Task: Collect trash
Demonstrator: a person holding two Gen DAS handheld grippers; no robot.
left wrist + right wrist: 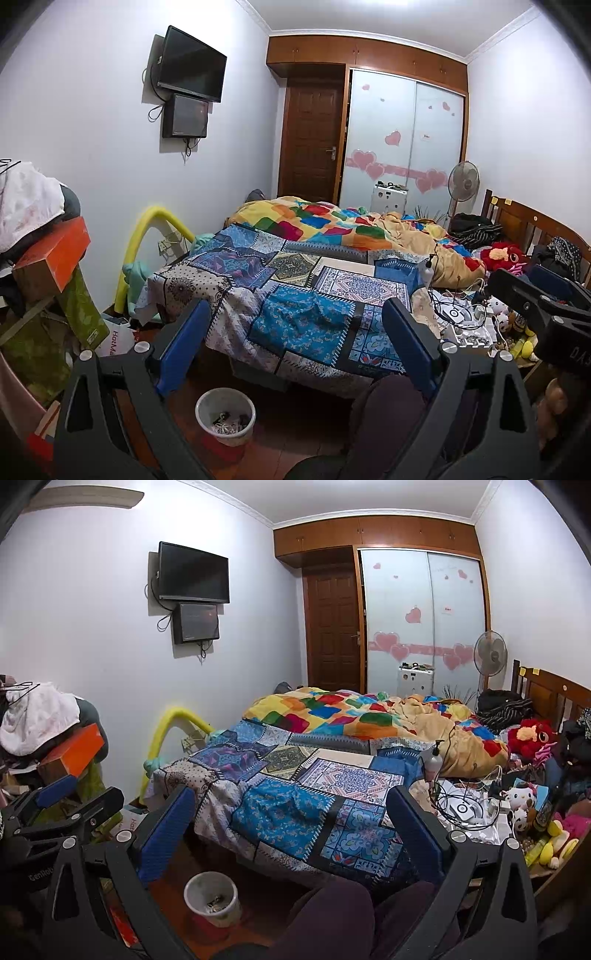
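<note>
both grippers, left gripper (295,345) and right gripper (291,830), hang with jaws spread wide and nothing between them, facing the patchwork bed (295,288). the white trash bin (225,415) stands on the floor at the bed's foot, scraps inside.

Bedroom layout, seen from the foot-side floor.
Bed (295,295) fills centre; trash bin (225,415) on the floor before it at 6 o'clock. Quilt (332,225) heaped on the bed's far half at 12. TV (190,64) on the wall at 10, door (310,144) and wardrobe (402,140) behind the bed at 12–1, fan (463,182) at 2. Cables (458,314) and plush toys (502,254) lie at 3; box stack (51,258) at 9.
</note>
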